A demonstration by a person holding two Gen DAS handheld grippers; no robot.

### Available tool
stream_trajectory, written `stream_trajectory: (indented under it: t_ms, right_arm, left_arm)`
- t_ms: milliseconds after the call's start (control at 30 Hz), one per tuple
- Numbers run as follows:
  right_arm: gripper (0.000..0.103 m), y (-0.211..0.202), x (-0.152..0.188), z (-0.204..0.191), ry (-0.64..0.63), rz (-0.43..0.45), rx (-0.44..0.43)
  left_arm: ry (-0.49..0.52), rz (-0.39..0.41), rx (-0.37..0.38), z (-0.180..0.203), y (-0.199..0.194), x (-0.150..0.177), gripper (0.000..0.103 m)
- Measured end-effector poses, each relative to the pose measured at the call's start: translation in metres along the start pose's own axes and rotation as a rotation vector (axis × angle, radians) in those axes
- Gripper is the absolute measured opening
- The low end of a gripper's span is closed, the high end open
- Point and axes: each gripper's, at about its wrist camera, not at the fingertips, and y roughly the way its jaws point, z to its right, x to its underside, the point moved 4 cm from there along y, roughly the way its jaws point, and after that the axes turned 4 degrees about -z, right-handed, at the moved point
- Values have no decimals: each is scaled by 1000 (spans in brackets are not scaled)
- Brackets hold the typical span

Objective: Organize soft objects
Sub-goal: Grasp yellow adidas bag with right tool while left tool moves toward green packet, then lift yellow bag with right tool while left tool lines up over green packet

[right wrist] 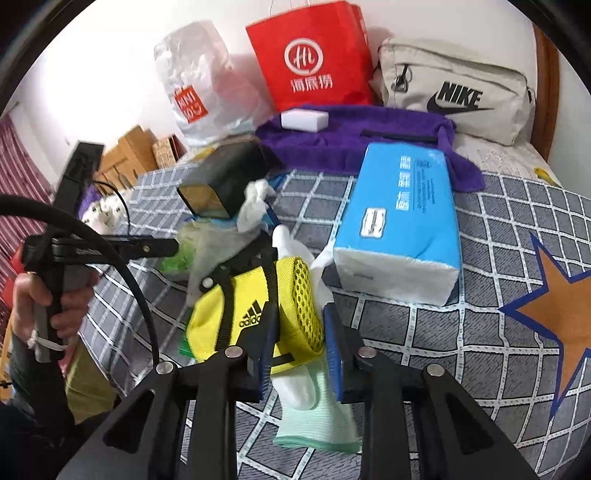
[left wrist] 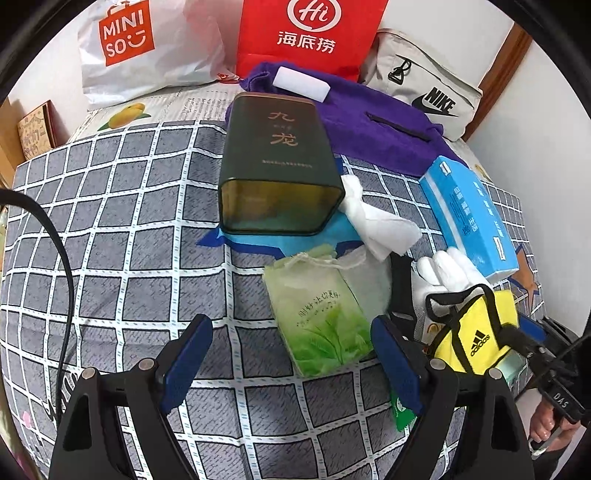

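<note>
A yellow Adidas pouch (right wrist: 255, 314) is pinched at its right edge between the blue pads of my right gripper (right wrist: 297, 354); it also shows in the left wrist view (left wrist: 472, 336). A white and pale green glove (right wrist: 314, 406) lies under it. My left gripper (left wrist: 291, 350) is open above the checked bedsheet (left wrist: 110, 240), with a green tea drawstring bag (left wrist: 317, 317) between its fingertips and beyond. A crumpled white cloth (left wrist: 376, 221) and a purple towel (left wrist: 369, 125) lie further back.
A dark green tin (left wrist: 277, 166) lies on its side mid-bed. A blue tissue pack (right wrist: 402, 218) lies right. A white sponge (left wrist: 301, 83) sits on the towel. A Miniso bag (left wrist: 147, 48), red paper bag (left wrist: 310, 33) and Nike bag (right wrist: 454, 92) line the wall.
</note>
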Motion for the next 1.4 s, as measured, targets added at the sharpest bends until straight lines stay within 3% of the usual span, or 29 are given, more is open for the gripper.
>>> stream_trajectory:
  t_ms: [67, 267, 400, 467, 500, 533, 567, 667, 1033, 1200, 1400]
  right_arm:
    - [37, 7, 0, -1, -5, -23, -30]
    - [38, 13, 4, -26, -93, -56, -98]
    - [40, 25, 12, -44, -176, -103, -91]
    - [47, 31, 14, -50, -199, -118, -87]
    - [45, 32, 15, -52, -205, -117, -78]
    - [29, 33, 14, -53, -205, -105, -64]
    - [23, 33, 14, -52, -201, -104, -70]
    - [21, 18, 9, -46, -157, -64, -101]
    - [20, -42, -11, -2, 18, 102, -46]
    - [22, -33, -2, 15, 24, 53, 21]
    - [33, -25, 18, 25, 32, -9, 12]
  left_arm:
    - [2, -1, 5, 1, 0, 0, 87]
    - [2, -9, 11, 3, 4, 0, 87]
    - [4, -12, 19, 4, 6, 0, 87]
    - [6, -11, 21, 5, 7, 1, 87]
    - [8, -13, 22, 5, 7, 2, 87]
    - [9, -15, 21, 4, 7, 2, 87]
    - [10, -15, 20, 4, 7, 3, 87]
    - [11, -11, 20, 2, 6, 4, 87]
    - [11, 4, 31, 0, -1, 6, 87]
    - [14, -5, 35, 4, 3, 6, 87]
    - [16, -14, 30, 4, 7, 7, 87]
